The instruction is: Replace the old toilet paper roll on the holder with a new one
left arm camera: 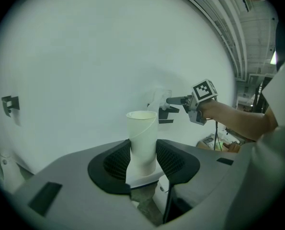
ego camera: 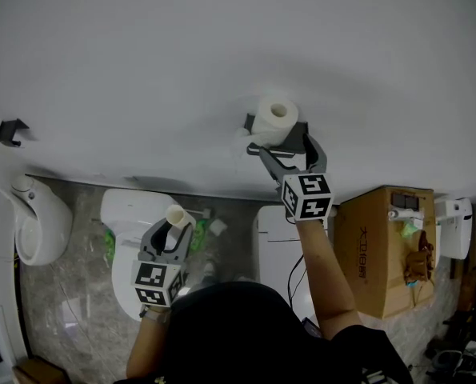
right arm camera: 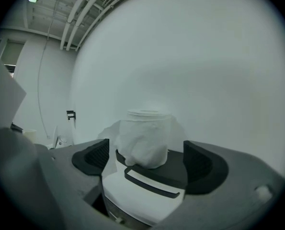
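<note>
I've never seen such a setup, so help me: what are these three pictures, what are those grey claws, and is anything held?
No robot here: a person holds a grasping tool in each hand. One picture comes from a camera on the head, looking down; the others ride on the tools. The left tool grips an empty cardboard tube. The right tool stands open around a toilet paper roll on the wall holder, not pressing it. Below are a toilet and a cardboard box.
</note>
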